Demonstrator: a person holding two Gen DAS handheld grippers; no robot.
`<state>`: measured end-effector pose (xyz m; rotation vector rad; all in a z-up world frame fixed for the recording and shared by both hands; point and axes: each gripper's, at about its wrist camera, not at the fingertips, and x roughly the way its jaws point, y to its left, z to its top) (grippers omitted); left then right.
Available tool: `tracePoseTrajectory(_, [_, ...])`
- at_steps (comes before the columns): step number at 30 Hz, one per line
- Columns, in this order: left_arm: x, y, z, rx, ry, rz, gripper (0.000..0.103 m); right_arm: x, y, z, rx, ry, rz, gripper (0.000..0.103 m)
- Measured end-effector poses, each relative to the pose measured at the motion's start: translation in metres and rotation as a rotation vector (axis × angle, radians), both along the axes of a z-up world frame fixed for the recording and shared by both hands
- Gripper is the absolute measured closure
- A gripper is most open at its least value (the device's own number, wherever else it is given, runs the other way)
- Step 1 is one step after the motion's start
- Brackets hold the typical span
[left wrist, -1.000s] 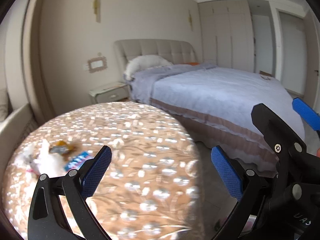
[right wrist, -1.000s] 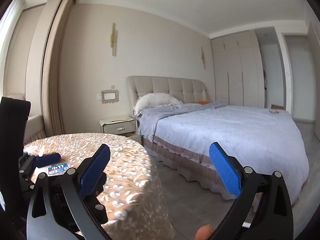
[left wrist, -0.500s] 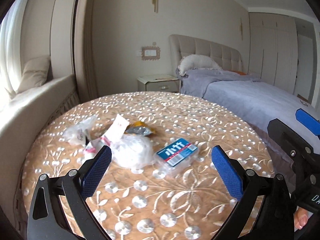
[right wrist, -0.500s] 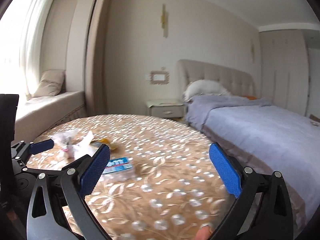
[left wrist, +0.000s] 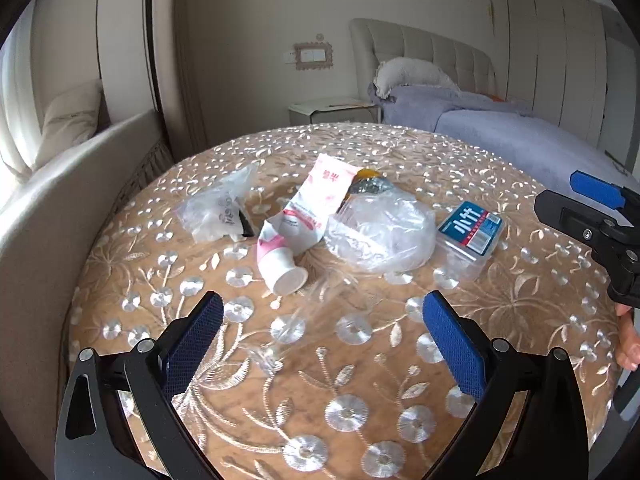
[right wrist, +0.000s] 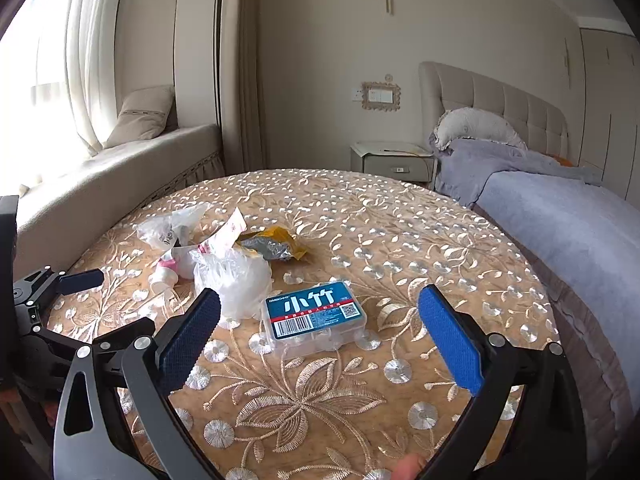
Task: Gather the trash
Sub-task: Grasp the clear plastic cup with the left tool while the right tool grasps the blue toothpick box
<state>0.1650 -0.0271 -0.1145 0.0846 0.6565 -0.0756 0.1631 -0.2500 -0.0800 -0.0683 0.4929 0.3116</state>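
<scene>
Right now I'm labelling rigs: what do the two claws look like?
Both match: left claw and right claw have black angular arms with silver screws and blue textured pads. No cables or markings show.

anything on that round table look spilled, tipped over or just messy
Yes. A litter cluster sits on the embroidered tablecloth: a pink-and-white squeeze tube lying on its side, a crumpled clear plastic bag, a second clear bag, a torn yellow foil wrapper and a blue-labelled clear box. No liquid spill shows.

Round embroidered table point(left wrist: 360, 360), plastic bags point(left wrist: 380, 228), pink tube point(left wrist: 296, 220), blue-labelled box point(right wrist: 316, 316)
</scene>
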Motion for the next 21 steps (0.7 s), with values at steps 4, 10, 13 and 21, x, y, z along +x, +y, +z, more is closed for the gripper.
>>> tracePoseTrajectory(4, [0.009,0.011,-0.006,-0.038,0.049,-0.049,0.005,0.015,0.013,-0.012,-0.019,0.048,0.01,0.004])
tracePoseTrajectory(10, [0.023,0.018,-0.018,0.013,0.119,-0.082,0.005,0.034,0.023,-0.028,-0.078,0.126,0.032,0.004])
tracePoseTrajectory(13, [0.03,0.017,-0.024,-0.012,0.167,-0.132,0.015,0.047,0.022,-0.036,-0.08,0.184,0.044,0.004])
tracePoseTrajectory(21, [0.043,0.016,-0.033,-0.005,0.238,-0.18,0.054,0.071,0.025,-0.048,-0.134,0.267,0.064,0.004])
